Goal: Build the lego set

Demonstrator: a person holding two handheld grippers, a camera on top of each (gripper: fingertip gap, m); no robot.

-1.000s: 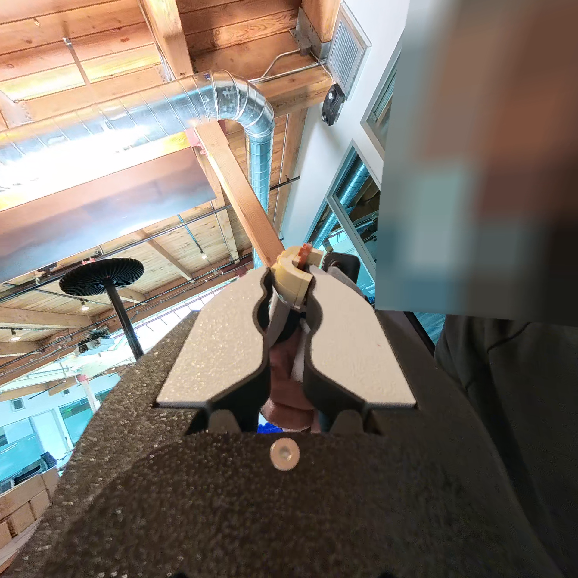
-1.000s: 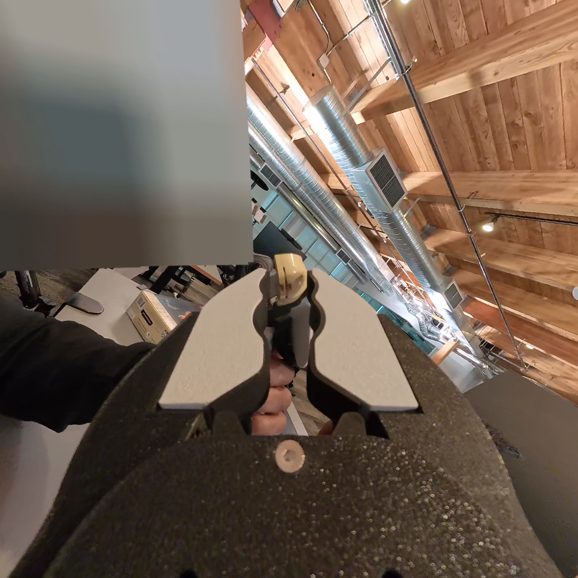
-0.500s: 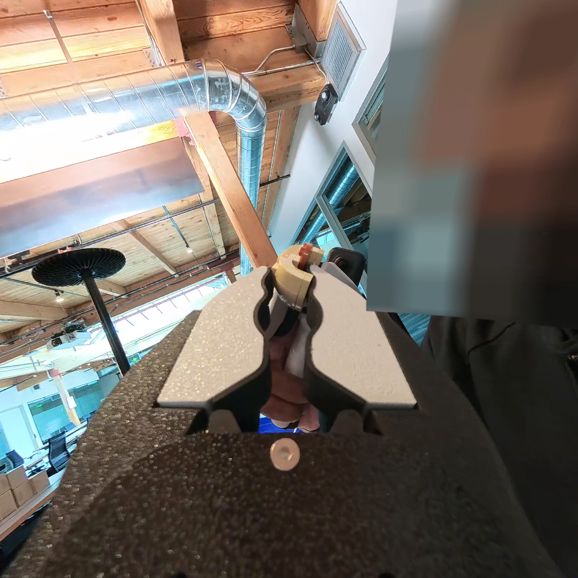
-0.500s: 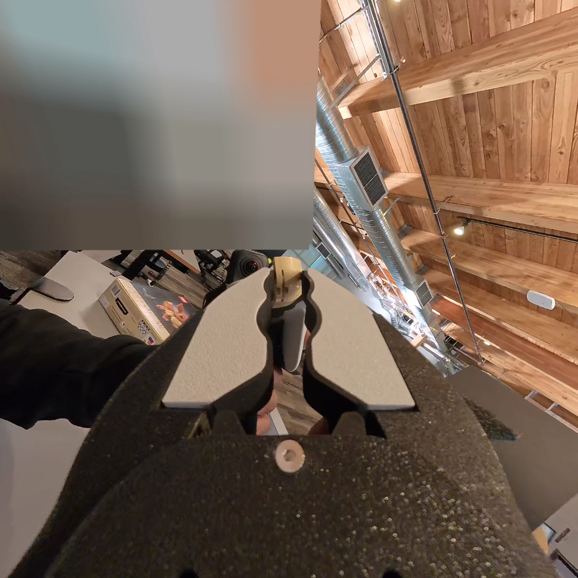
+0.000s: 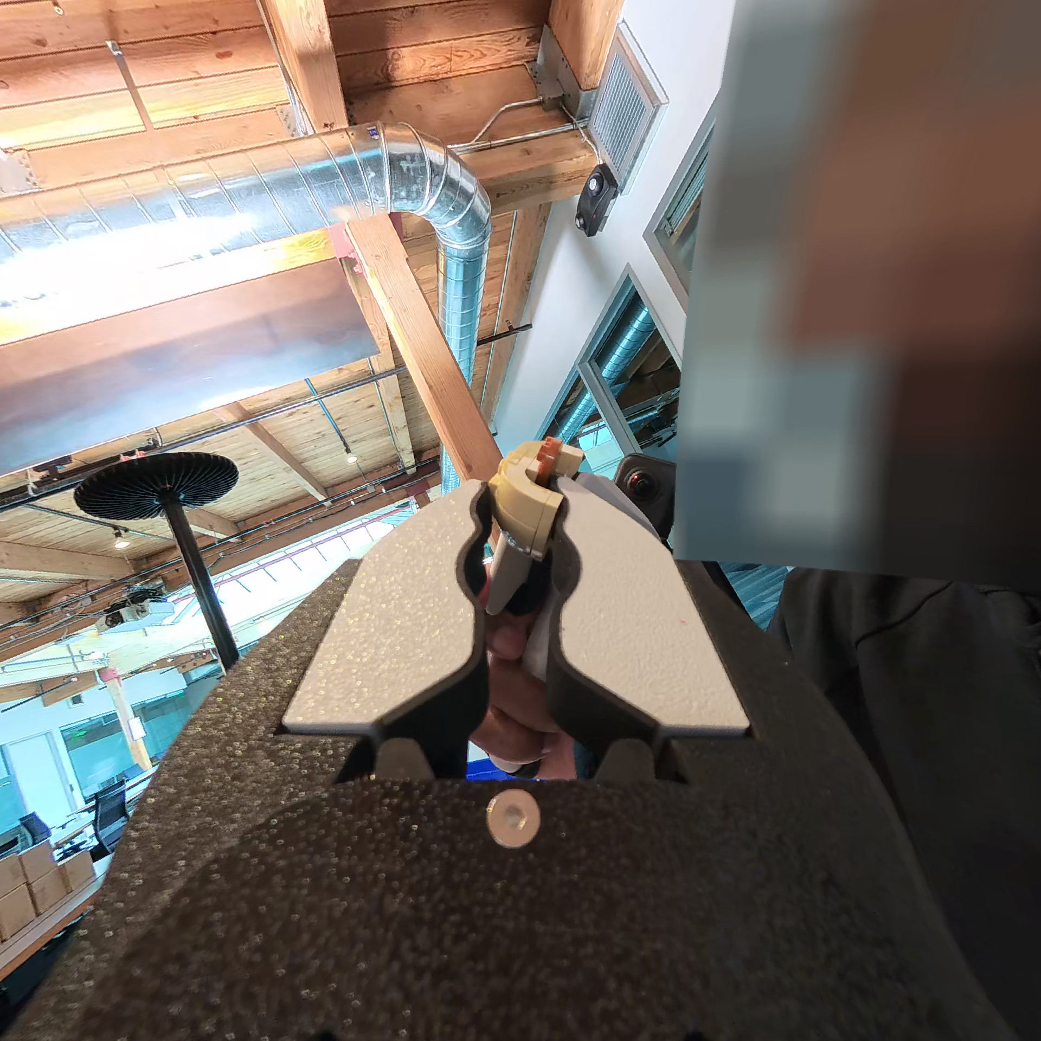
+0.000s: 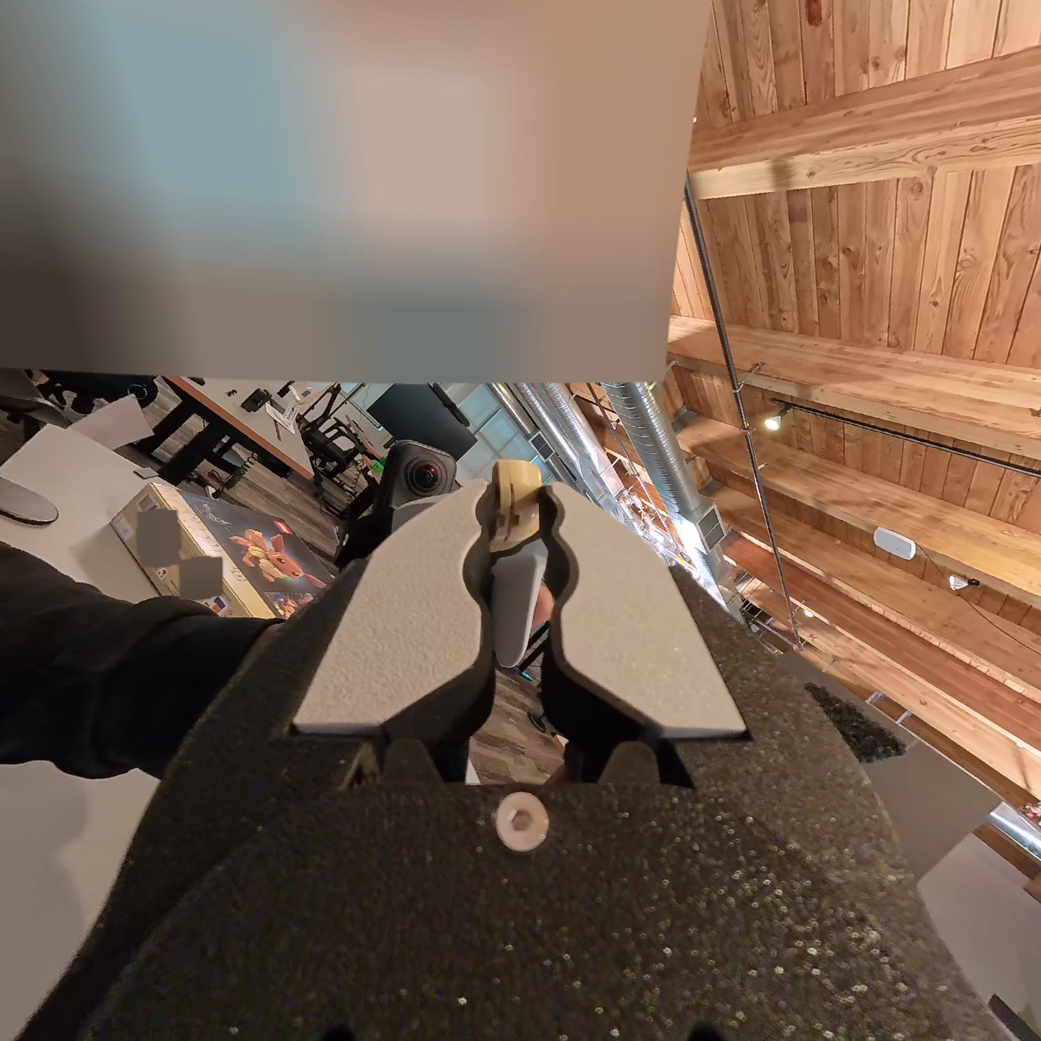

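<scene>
Our left gripper (image 5: pixel 521 515) clamps the tan lego assembly (image 5: pixel 524 495); our right gripper (image 6: pixel 512 515) pinches it too, raised between them. Right view swung since, lego box (image 6: pixel 225 557) now visible; we judge inspection, nothing joined.

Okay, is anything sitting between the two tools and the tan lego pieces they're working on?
Nothing visible. The left tool is shut directly on the tan lego assembly, which carries a small orange-brown part at its tip, and the right tool is shut on a tan lego piece. Both are raised in the air, with the tips close together.
</scene>
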